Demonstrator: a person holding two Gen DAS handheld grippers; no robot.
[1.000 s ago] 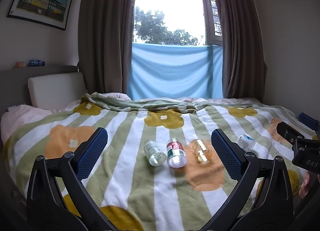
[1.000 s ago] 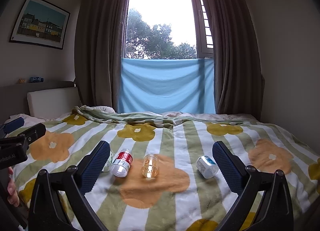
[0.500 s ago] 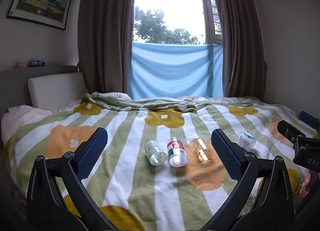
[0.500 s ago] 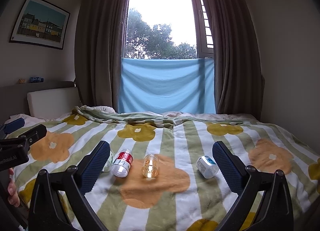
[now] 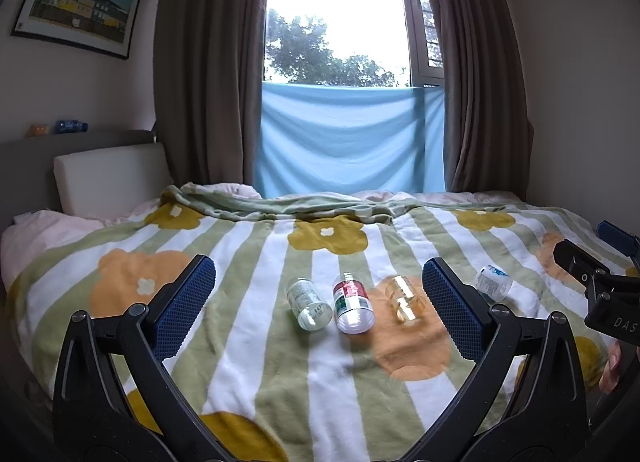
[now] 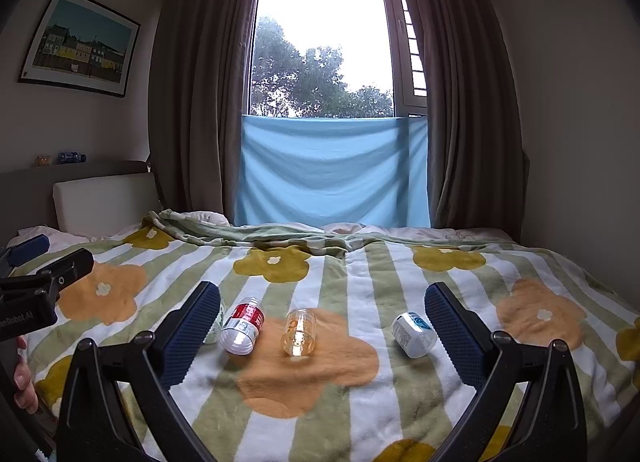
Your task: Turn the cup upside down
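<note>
Four small cups lie on their sides in a row on the flowered blanket (image 5: 248,346): a clear one with a green label (image 5: 309,304), one with a red label (image 5: 352,302), an amber one (image 5: 405,299) and a white one with a blue label (image 5: 494,282). In the right wrist view they show as the red-label cup (image 6: 243,326), the amber cup (image 6: 299,332) and the white cup (image 6: 414,334); the green-label cup is mostly hidden behind my finger. My left gripper (image 5: 318,306) and right gripper (image 6: 322,334) are open and empty, held short of the cups.
The bed fills the room, with a white headboard cushion (image 5: 110,175) at left and a folded blanket edge (image 5: 280,207) at the back. Curtains and a blue cloth (image 5: 348,137) cover the window. Each gripper shows at the other view's edge (image 5: 600,286).
Both grippers have stayed nearly still; the left view has shifted very slightly. The cups have not moved.
</note>
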